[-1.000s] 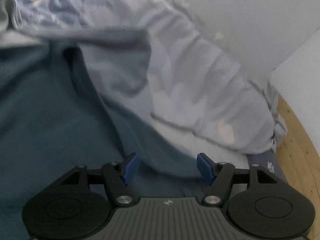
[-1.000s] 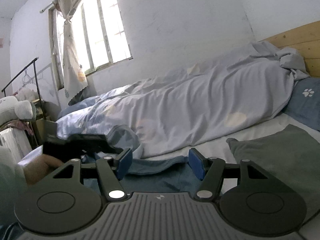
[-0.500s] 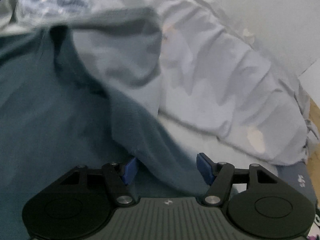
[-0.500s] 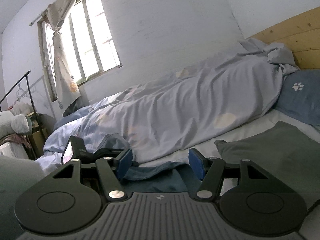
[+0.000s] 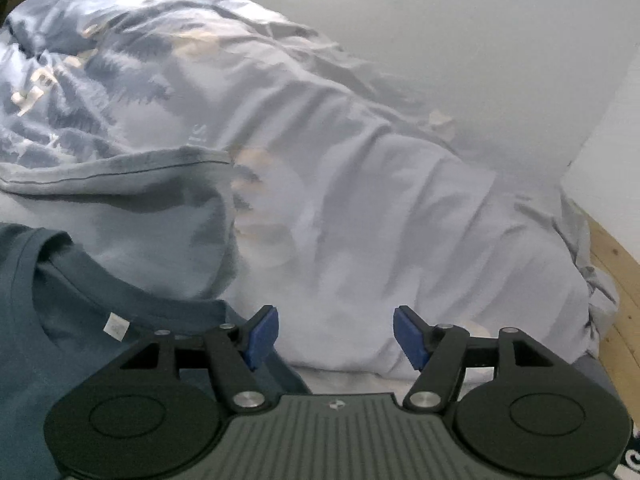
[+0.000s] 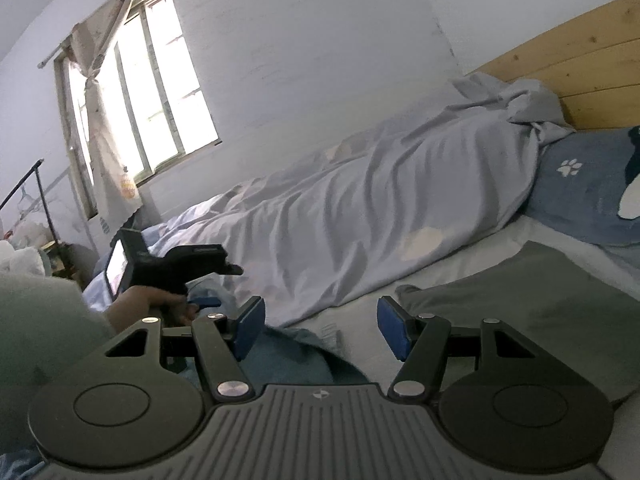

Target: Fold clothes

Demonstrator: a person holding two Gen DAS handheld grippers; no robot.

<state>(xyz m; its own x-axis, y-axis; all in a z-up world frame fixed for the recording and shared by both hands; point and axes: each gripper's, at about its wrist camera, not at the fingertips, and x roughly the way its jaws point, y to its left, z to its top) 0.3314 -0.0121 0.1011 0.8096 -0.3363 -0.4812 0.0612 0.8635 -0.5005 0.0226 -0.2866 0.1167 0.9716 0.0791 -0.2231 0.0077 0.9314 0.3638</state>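
Observation:
A teal T-shirt (image 5: pixel 60 344) lies on the bed at lower left of the left wrist view, its collar and white label facing up. My left gripper (image 5: pixel 335 336) is open and empty, just right of the shirt's shoulder. In the right wrist view a fold of the same shirt (image 6: pixel 292 354) lies under and behind my right gripper (image 6: pixel 320 330), which is open and empty. The hand-held left gripper (image 6: pixel 180 264) shows at left there. A folded grey-green garment (image 6: pixel 532 300) lies flat at right.
A rumpled pale blue duvet (image 5: pixel 360 200) fills the far side of the bed (image 6: pixel 472 256) along the wall. A blue paw-print pillow (image 6: pixel 588 196) sits by the wooden headboard (image 6: pixel 568 68). A window (image 6: pixel 160 92) with a tied curtain is at left.
The left gripper has lifted and swung right, off the teal shirt; the shirt's collar now shows flat at lower left. The right view tilted up; both grippers stay open.

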